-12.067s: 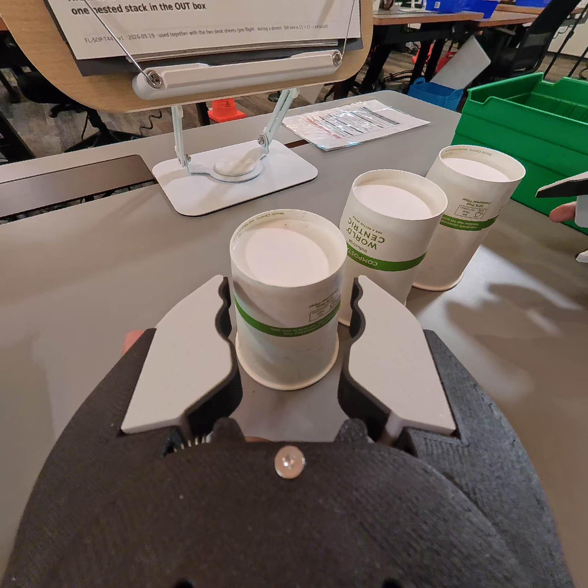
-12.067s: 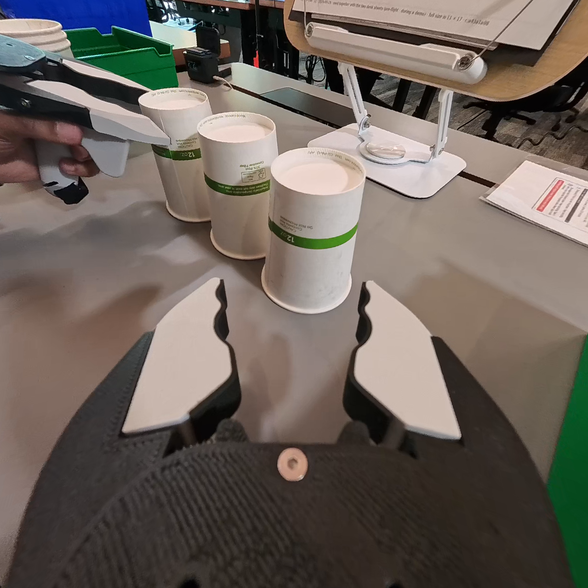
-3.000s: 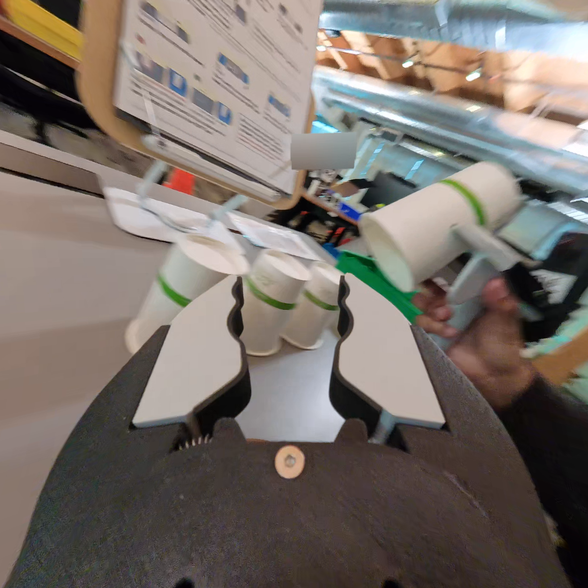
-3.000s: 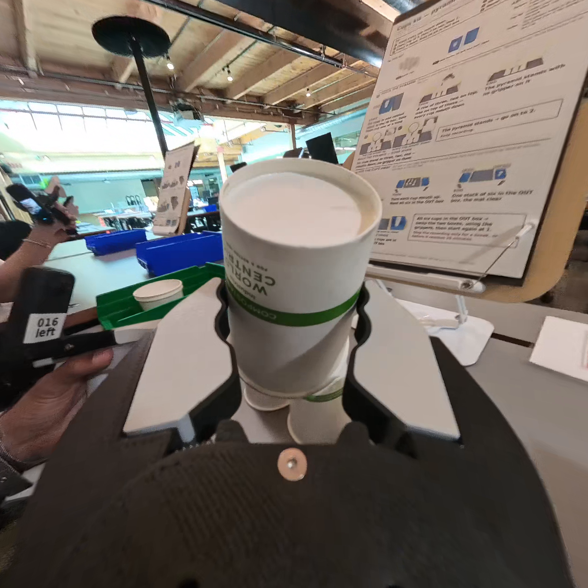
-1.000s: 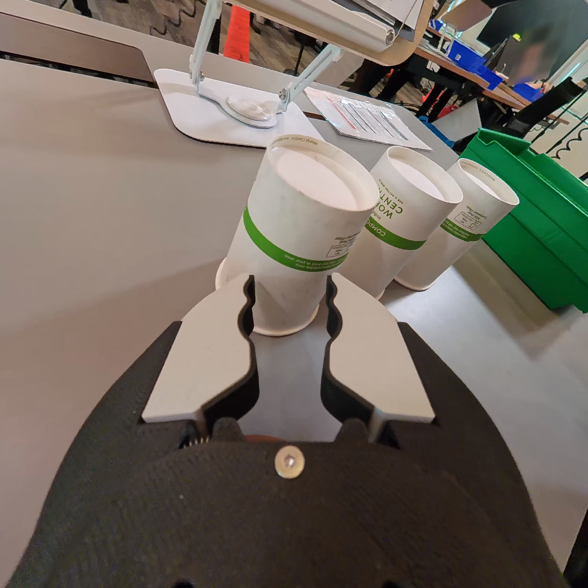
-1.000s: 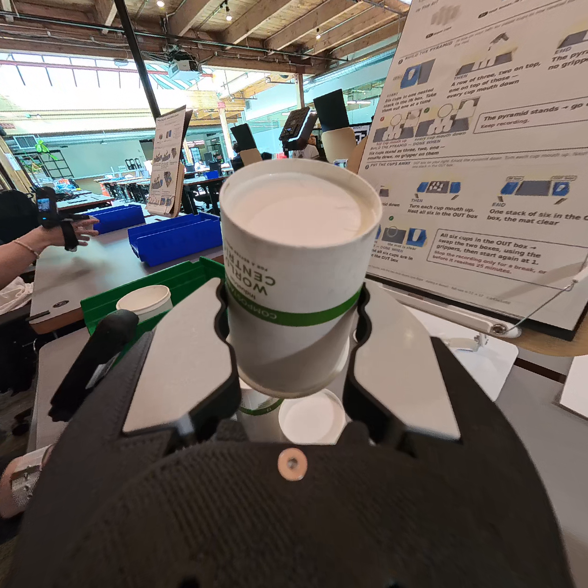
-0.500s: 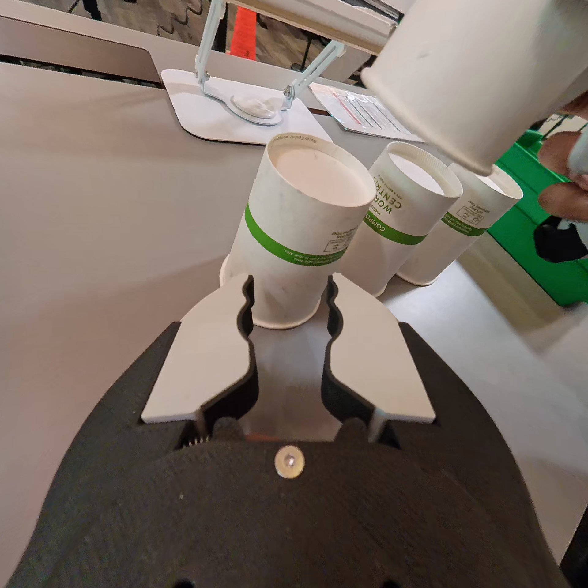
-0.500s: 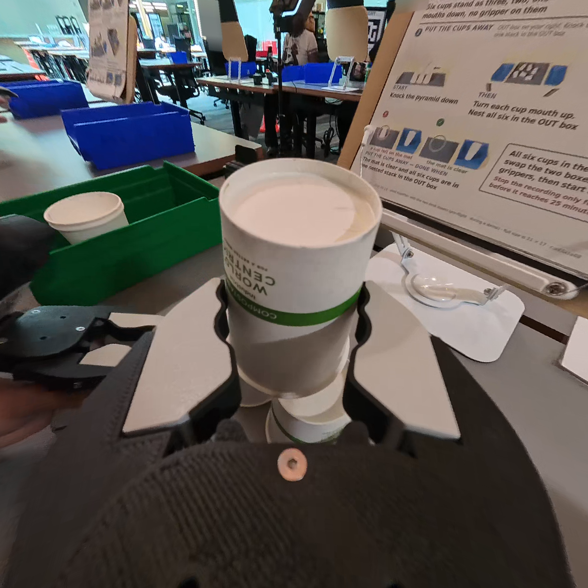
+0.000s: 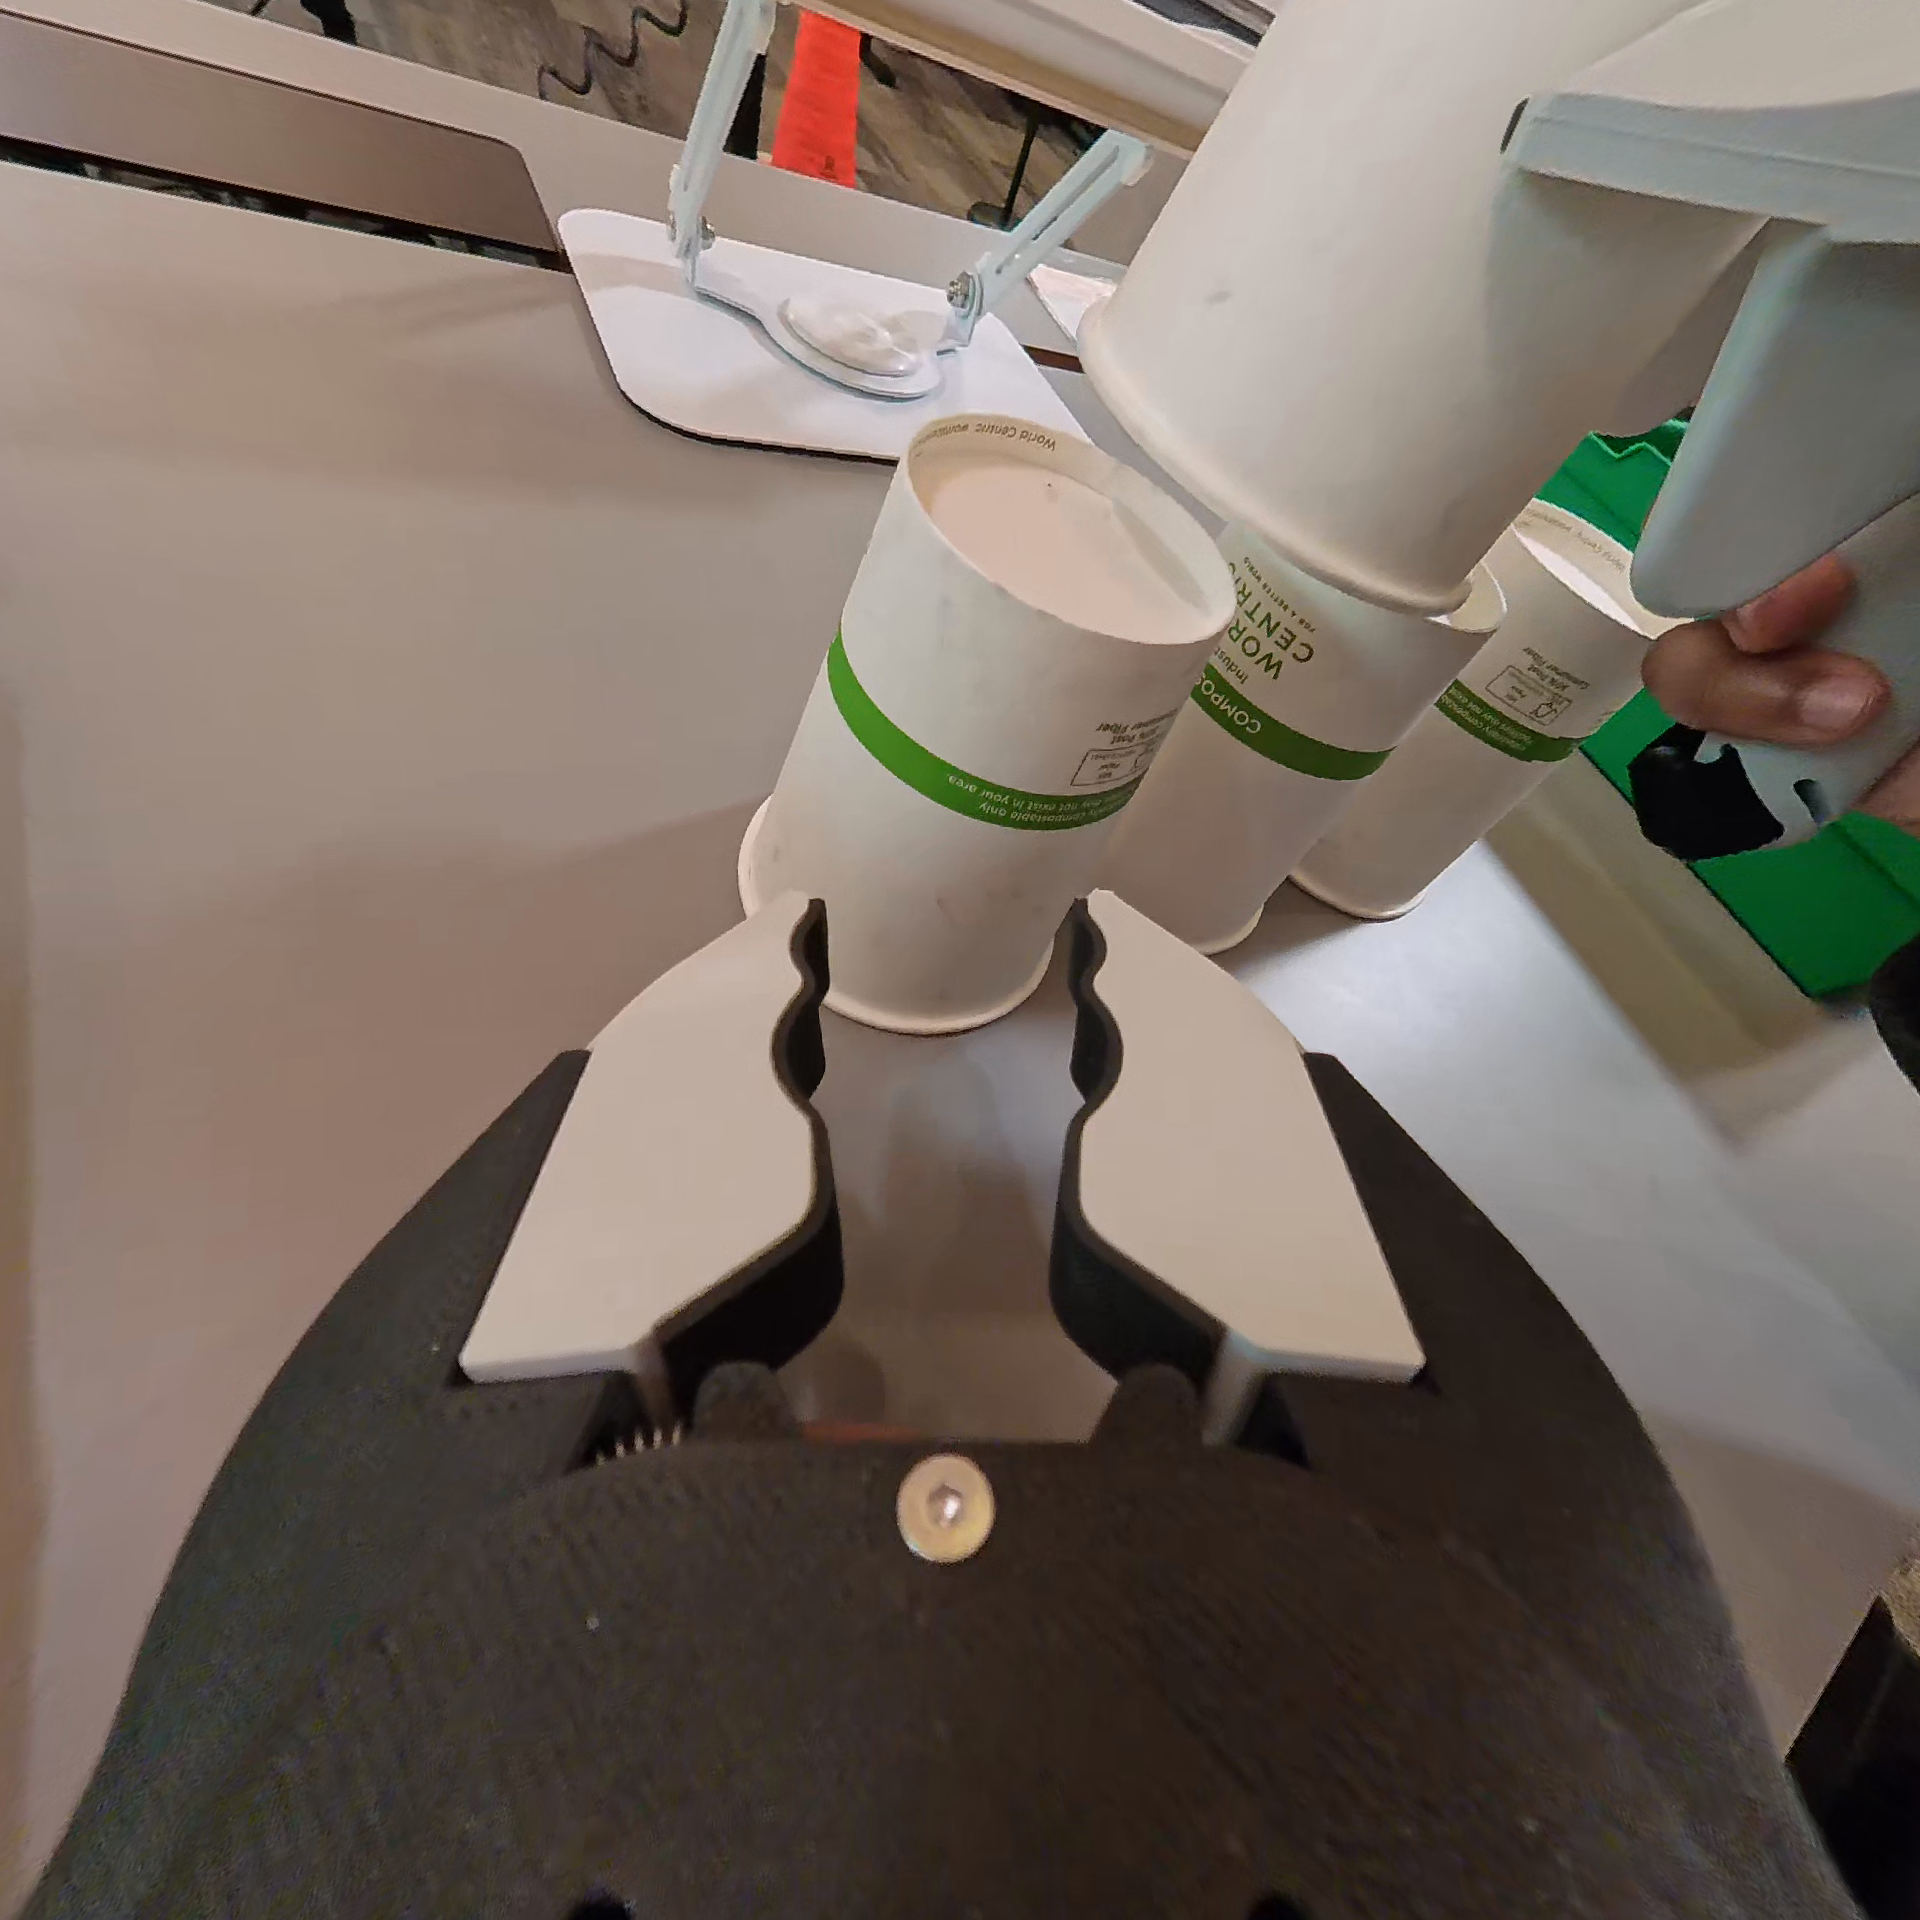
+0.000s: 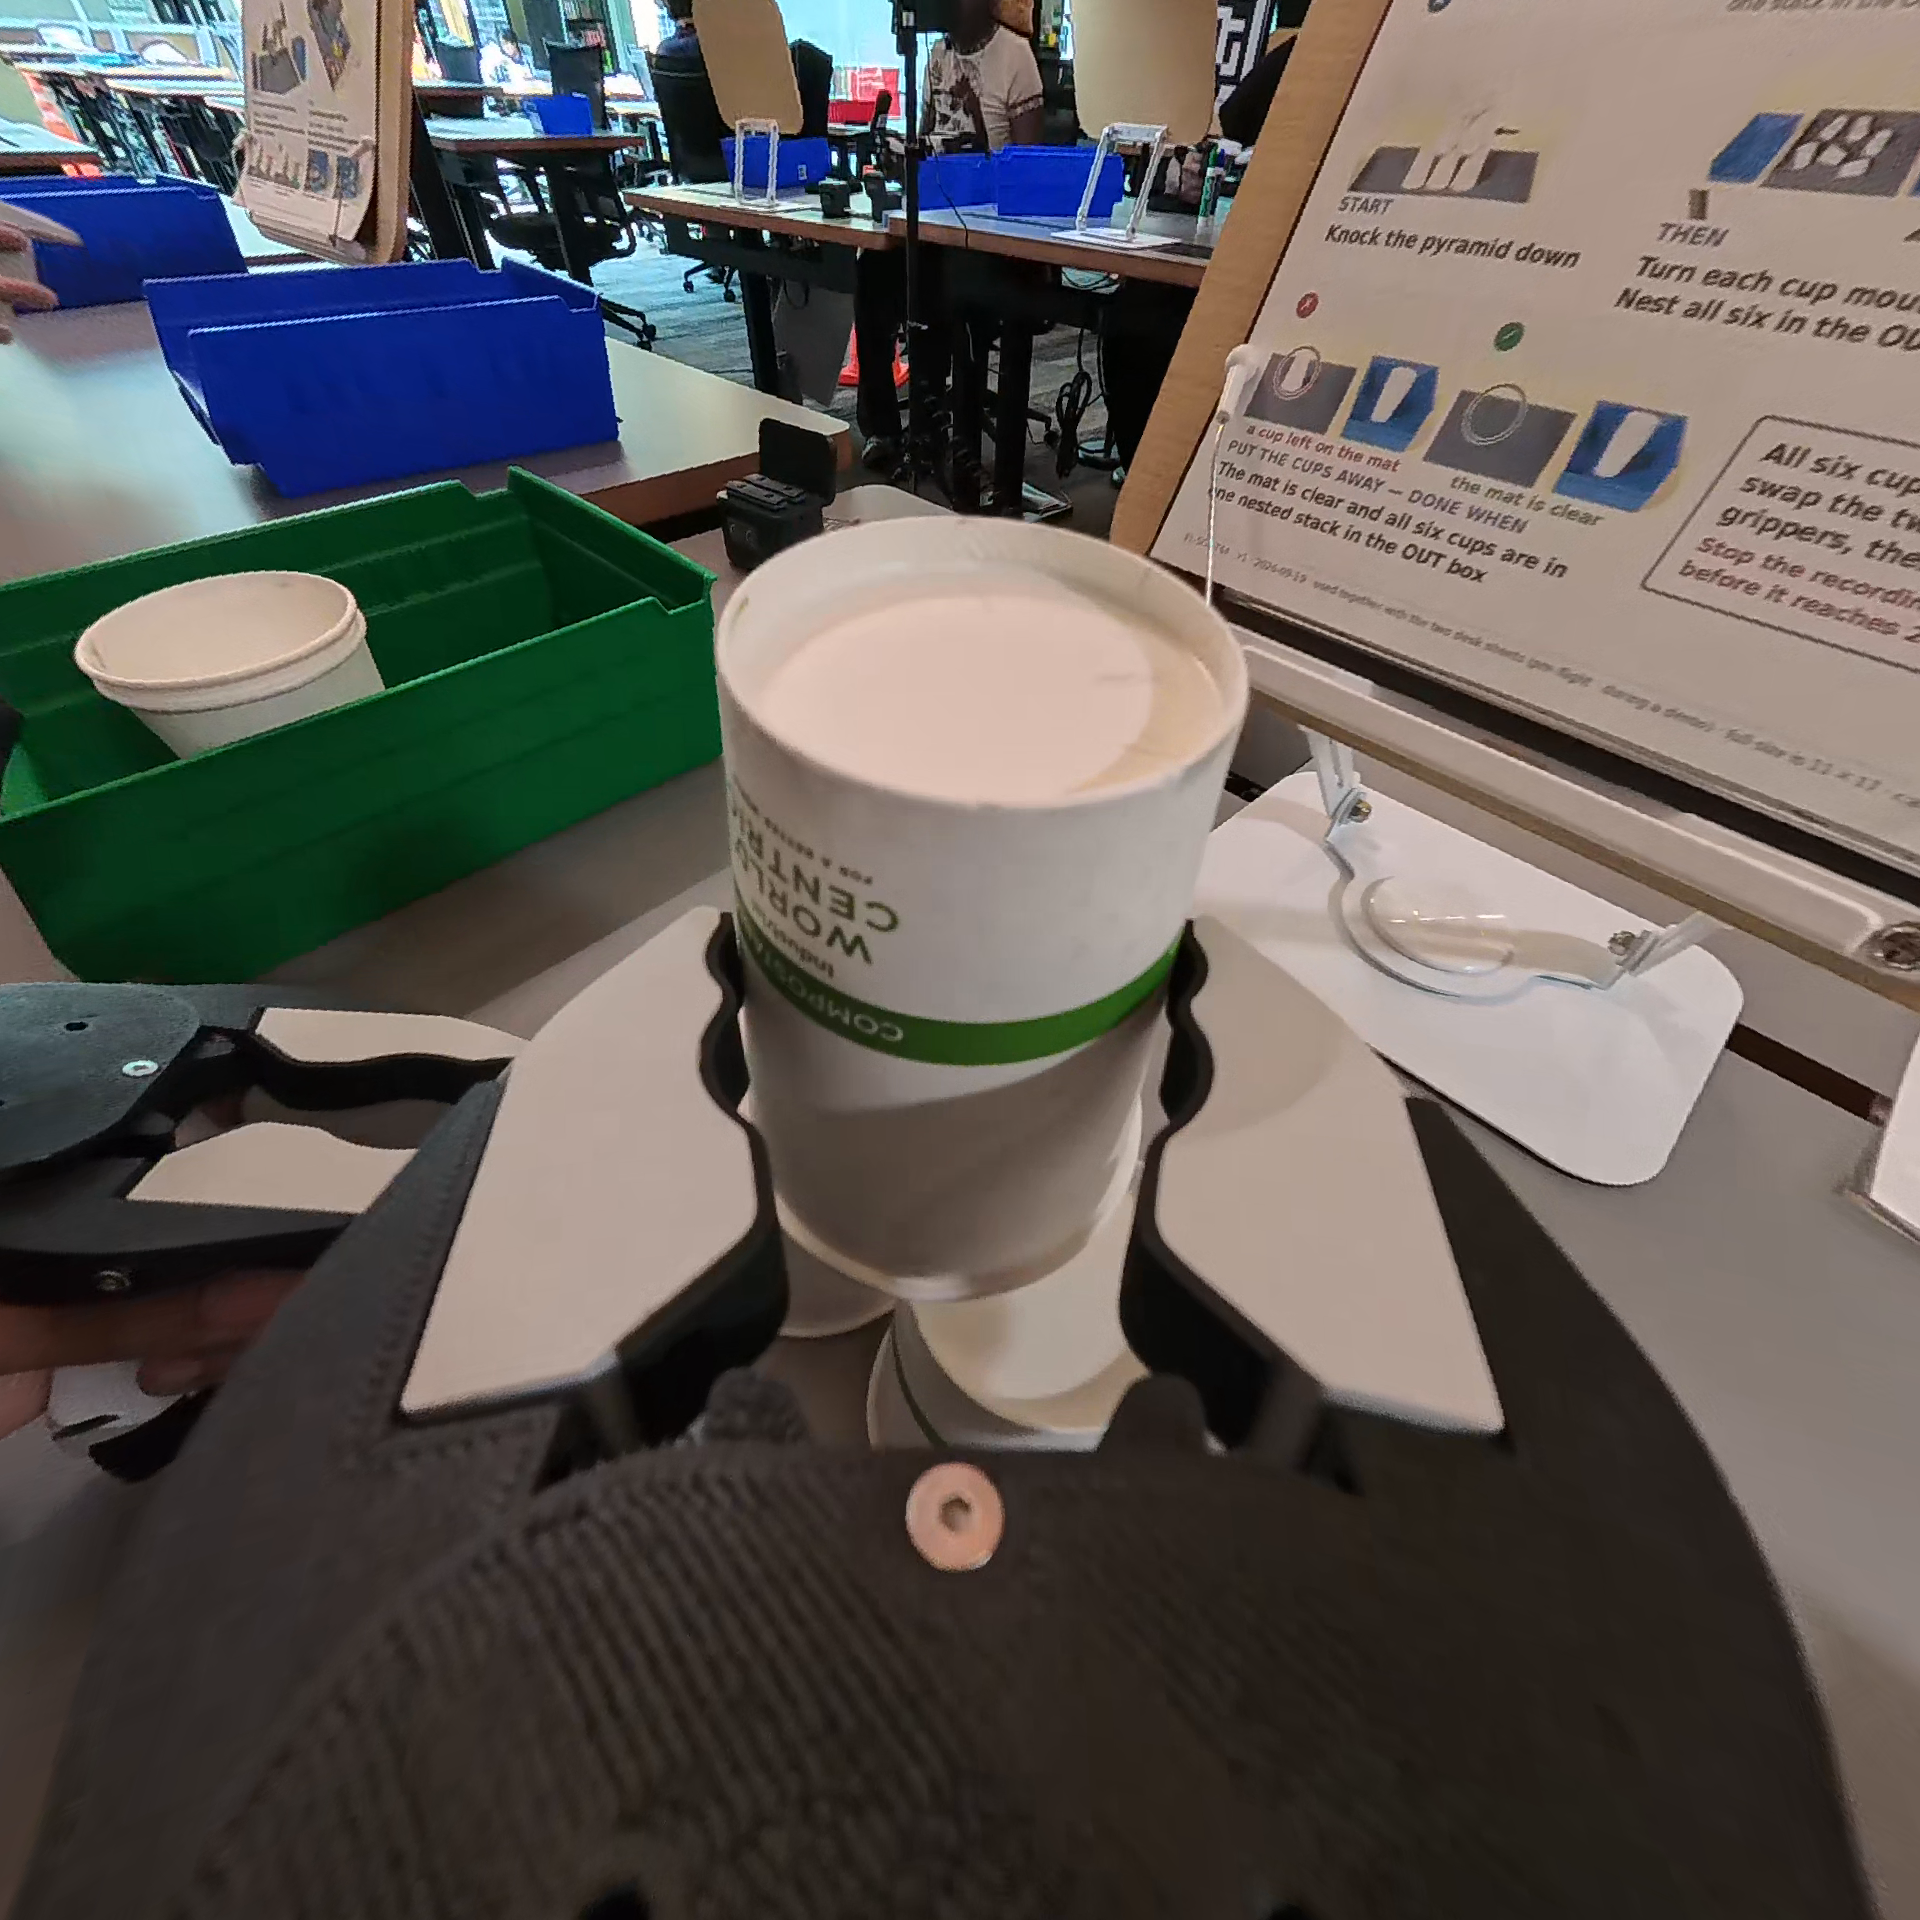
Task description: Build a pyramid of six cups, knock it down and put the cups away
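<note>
**A cup held above a row of three**

An upside-down paper cup (image 10: 977,894) with a green band is gripped around its middle by the right gripper (image 10: 954,997), whose jaws are closed against both of its sides. In the left wrist view the same cup (image 9: 1351,312) is seen tilted, its rim low over the middle cup (image 9: 1278,748) of a row; whether the rim touches that cup cannot be told.

Three cups stand upside down in a row on the grey worktop (image 9: 312,727), close beside one another: the nearest cup (image 9: 977,748), the middle one, and the far cup (image 9: 1475,758).

The left gripper (image 9: 943,935) is held low, just in front of the nearest cup. Its jaws are set narrowly apart and nothing is held between them; the tips lie at the cup's base, on either side.

A green bin (image 10: 395,769) is placed on the worktop, with an upright cup (image 10: 229,655) standing in it. A white stand base (image 10: 1475,1029) rests behind the row, carrying a board with a printed sheet (image 10: 1558,343). Blue bins (image 10: 384,364) are seen on a further table.
</note>
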